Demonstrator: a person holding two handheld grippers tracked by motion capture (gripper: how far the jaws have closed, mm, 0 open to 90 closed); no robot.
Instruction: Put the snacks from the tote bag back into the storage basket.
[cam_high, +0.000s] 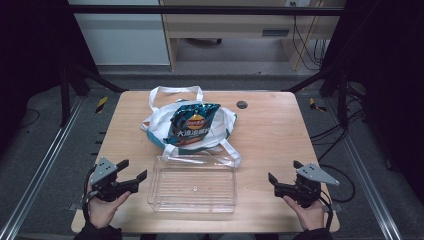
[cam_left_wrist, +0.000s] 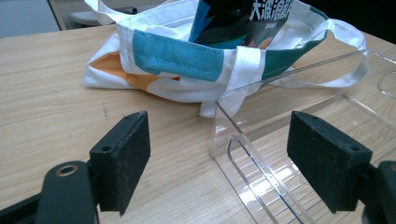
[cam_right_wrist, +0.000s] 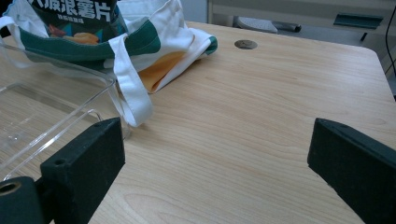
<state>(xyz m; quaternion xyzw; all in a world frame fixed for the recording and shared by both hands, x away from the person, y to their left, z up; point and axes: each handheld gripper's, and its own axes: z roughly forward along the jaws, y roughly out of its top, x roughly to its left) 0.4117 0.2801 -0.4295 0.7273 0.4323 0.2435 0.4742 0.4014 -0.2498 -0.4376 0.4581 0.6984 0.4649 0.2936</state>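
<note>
Both tools, left tool (cam_high: 134, 170) and right tool (cam_high: 283, 176), gape empty; clear plastic tray (cam_high: 192, 184) empty, dark-blue crisp packet (cam_high: 192, 126) at twelve o'clock remains in white tote bag (cam_high: 159, 125).

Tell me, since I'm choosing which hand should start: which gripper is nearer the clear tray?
Left. The left gripper sits just off the clear tray's left wall, jaws open. The right gripper waits farther off its right wall, jaws open, with bare table between.
</note>
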